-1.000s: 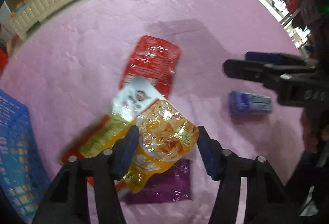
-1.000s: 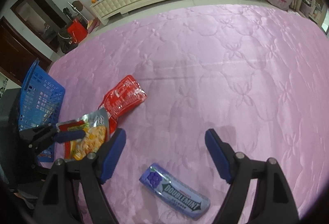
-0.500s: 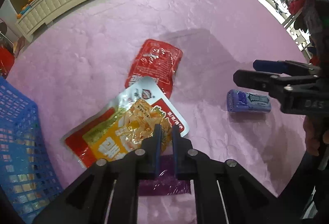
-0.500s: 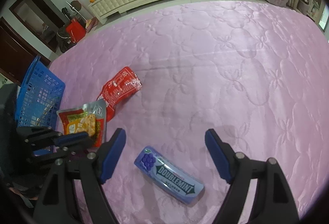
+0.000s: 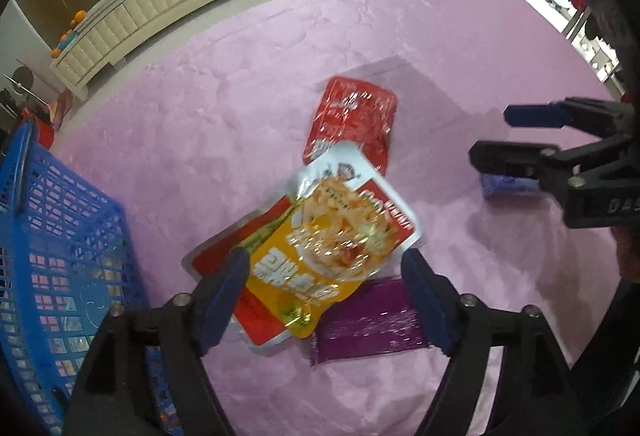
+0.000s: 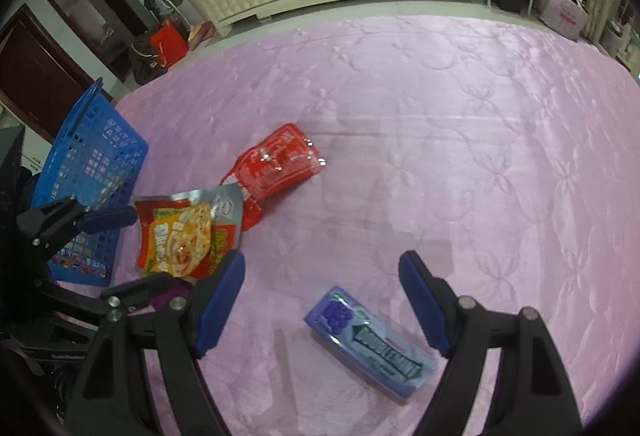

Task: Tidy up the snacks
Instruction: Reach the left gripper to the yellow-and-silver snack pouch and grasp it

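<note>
A living room with a long cream cabinet along the far wall; in front of it a pink quilted cover (image 6: 460, 140) carries everything. A blue basket (image 5: 60, 236) stands at the cover's left edge, beside the left claw, so snacks lifted on that side have only a short way to travel.

The snacks are still out on the cover, none clearly in the basket. A red pouch (image 5: 356, 116) lies flat towards the middle. A noodle pouch (image 5: 332, 232) overlaps its near end, and a purple pack (image 5: 368, 320) peeks out from under the noodle pouch at the near edge. The pile probably explains why the noodle pouch sits tilted, not flat: it is propped on what lies beneath.

The left claw (image 5: 324, 264) is spread wide, its fingers on either side of the noodle pouch's near end and pinching nothing. The pouch looks blurred and lifted at one side. From the right wrist view one finger seems to touch its edge, but I cannot tell whether it bears on it. Straddling the top pouch suits taking it first, since it covers the others.

The right claw (image 6: 322, 268) is also spread and empty, hovering over a gum pack (image 6: 372, 344) that lies apart from the pile, near the cover's near edge. The pack sits skewed across the gap, so the claw would likely need turning to close across its narrow sides
</note>
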Tool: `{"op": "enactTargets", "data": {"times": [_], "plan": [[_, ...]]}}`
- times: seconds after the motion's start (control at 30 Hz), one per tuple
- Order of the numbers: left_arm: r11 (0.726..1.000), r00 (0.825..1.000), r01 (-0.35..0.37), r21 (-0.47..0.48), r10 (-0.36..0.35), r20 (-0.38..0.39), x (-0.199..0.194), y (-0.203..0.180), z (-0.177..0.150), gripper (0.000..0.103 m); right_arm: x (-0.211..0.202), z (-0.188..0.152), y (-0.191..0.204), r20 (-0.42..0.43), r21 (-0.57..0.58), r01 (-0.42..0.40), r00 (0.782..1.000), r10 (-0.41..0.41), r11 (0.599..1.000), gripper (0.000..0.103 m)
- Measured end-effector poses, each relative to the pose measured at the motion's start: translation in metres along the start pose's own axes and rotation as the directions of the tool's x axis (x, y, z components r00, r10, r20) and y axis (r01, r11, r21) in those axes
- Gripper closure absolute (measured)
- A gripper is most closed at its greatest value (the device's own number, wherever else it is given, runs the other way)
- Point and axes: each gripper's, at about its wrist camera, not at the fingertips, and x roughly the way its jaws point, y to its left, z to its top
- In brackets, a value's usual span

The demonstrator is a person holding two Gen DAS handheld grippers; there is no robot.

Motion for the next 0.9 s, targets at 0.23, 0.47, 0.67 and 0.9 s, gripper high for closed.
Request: {"op": "enactTargets", "data": {"times": [0.23, 0.47, 0.67, 0.9], "plan": [[0.998, 0.998, 0.01, 0.058, -0.006, -0.07, 0.032, -0.003, -0.003, 0.026, 0.011, -0.001, -0.002, -0.017, 0.009, -0.006, 1.0, 0.006, 1.0, 0.02], [0.99, 0.992, 0.118, -0.074, -0.12, -0.029, 0.028, 0.022, -0.005, 0.046, 0.014, -0.005, -0.015, -0.032, 0.038, 0.001, 0.999, 0.0, 0.999, 0.02], [0.99, 0.993, 0.113, -0.087, -0.115, -0.012, 0.017, 0.038, -0.008, 0.07, 0.015, -0.006, -0.01, -0.035, 0.044, -0.005, 0.999, 0.006, 0.999, 0.02], [0.99, 0.995, 0.096, -0.104, -0.095, 0.008, 0.018, 0.045, -0.016, 0.102, 0.016, -0.007, 0.005, -0.038, 0.022, -0.008, 0.999, 0.009, 1.0, 0.02]]}}
